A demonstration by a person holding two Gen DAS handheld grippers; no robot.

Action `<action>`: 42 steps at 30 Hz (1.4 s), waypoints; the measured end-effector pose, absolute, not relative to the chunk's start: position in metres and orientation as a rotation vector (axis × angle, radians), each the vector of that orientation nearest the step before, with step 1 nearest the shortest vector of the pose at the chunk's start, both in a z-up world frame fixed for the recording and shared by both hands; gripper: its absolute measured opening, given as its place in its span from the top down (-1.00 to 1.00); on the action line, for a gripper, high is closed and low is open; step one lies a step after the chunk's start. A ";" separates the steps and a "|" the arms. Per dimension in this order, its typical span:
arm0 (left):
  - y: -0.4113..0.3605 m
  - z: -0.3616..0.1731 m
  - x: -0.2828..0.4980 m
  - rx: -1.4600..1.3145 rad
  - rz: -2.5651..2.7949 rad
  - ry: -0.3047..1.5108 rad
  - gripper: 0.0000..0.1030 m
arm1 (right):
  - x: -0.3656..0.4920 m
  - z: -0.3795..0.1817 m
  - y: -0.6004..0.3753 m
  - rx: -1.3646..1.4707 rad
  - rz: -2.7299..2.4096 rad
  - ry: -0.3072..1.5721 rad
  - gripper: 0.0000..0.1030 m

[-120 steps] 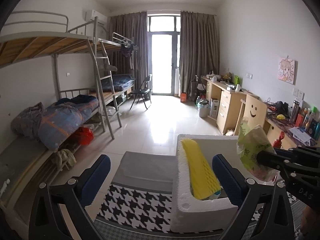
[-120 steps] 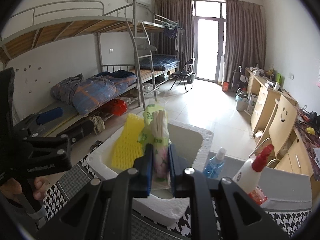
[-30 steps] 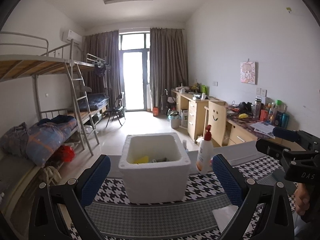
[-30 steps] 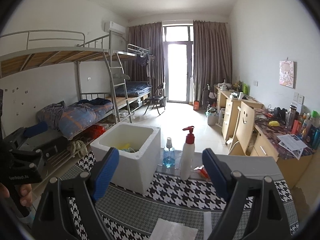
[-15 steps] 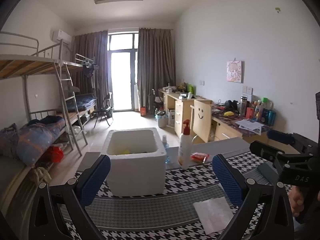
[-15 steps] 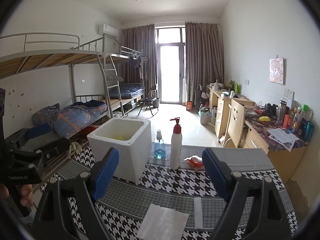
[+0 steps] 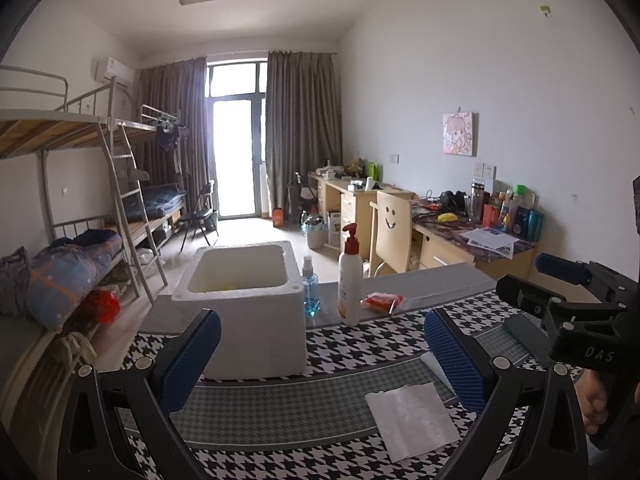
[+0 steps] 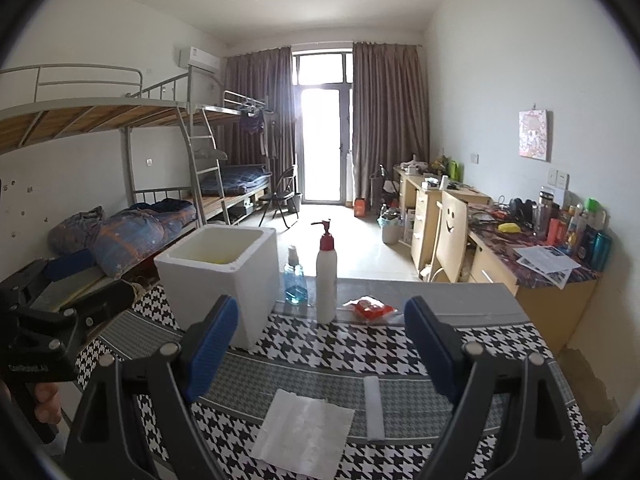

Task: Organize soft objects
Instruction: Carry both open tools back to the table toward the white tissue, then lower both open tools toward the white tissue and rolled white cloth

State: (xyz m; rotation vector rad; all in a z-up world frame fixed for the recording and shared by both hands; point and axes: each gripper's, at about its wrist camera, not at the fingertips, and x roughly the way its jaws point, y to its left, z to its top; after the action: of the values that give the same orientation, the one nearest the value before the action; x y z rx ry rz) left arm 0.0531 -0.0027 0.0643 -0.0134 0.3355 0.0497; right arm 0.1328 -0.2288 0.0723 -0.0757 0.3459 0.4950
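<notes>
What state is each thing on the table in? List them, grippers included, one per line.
left gripper: open, empty.
right gripper: open, empty.
foam box: upright, lidless, something yellow inside.
pump bottle: upright, red cap on.
blue spray bottle: upright, partly filled.
red packet: lying flat behind the checked mat.
white tissue: spread flat on the mat.
narrow white strip: lying flat beside the tissue.

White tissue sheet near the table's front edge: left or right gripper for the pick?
Right, probably. The tissue sheet lies almost between the right gripper open jaws; it sits off-centre for the left gripper.
</notes>
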 end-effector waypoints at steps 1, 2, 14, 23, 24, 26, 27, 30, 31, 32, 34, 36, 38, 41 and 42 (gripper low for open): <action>-0.005 0.062 0.053 -0.016 0.039 0.340 -0.98 | 0.133 0.071 -0.231 -0.074 0.490 0.348 -0.71; -0.005 0.062 0.055 -0.015 0.031 0.346 -0.98 | 0.133 0.070 -0.234 -0.074 0.485 0.349 -0.71; -0.028 0.040 0.064 -0.034 -0.051 0.397 -0.98 | 0.134 0.052 -0.258 -0.061 0.433 0.372 -0.71; -0.041 0.030 0.068 -0.038 -0.087 0.415 -0.98 | 0.135 0.042 -0.270 -0.041 0.407 0.396 -0.71; -0.042 0.029 0.069 -0.040 -0.091 0.421 -0.98 | 0.135 0.041 -0.271 -0.038 0.405 0.401 -0.71; -0.044 0.024 0.071 -0.039 -0.098 0.438 -0.98 | 0.136 0.038 -0.273 -0.040 0.398 0.406 -0.71; -0.046 0.021 0.072 -0.038 -0.101 0.448 -0.98 | 0.135 0.036 -0.274 -0.038 0.394 0.410 -0.71; -0.050 0.016 0.076 -0.039 -0.110 0.466 -0.98 | 0.136 0.033 -0.277 -0.034 0.386 0.421 -0.71; -0.050 0.014 0.078 -0.041 -0.112 0.472 -0.98 | 0.136 0.032 -0.277 -0.033 0.383 0.424 -0.71; -0.050 0.013 0.079 -0.043 -0.114 0.478 -0.98 | 0.137 0.030 -0.278 -0.032 0.379 0.427 -0.71; -0.052 0.008 0.081 -0.045 -0.119 0.492 -0.98 | 0.139 0.027 -0.280 -0.032 0.374 0.437 -0.71; -0.053 0.004 0.082 -0.049 -0.123 0.499 -0.98 | 0.141 0.024 -0.281 -0.029 0.372 0.445 -0.71; -0.055 -0.001 0.084 -0.049 -0.127 0.510 -0.98 | 0.143 0.019 -0.282 -0.027 0.371 0.458 -0.71; -0.058 -0.008 0.088 -0.047 -0.133 0.532 -0.98 | 0.147 0.012 -0.283 -0.022 0.370 0.482 -0.71; -0.059 -0.011 0.090 -0.048 -0.135 0.539 -0.98 | 0.147 0.010 -0.284 -0.020 0.369 0.485 -0.71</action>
State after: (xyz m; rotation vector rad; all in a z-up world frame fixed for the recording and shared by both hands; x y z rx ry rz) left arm 0.0897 -0.0586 -0.0109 -0.0484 0.5392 -0.1349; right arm 0.1468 -0.2837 0.0097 -0.0197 0.4854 0.3694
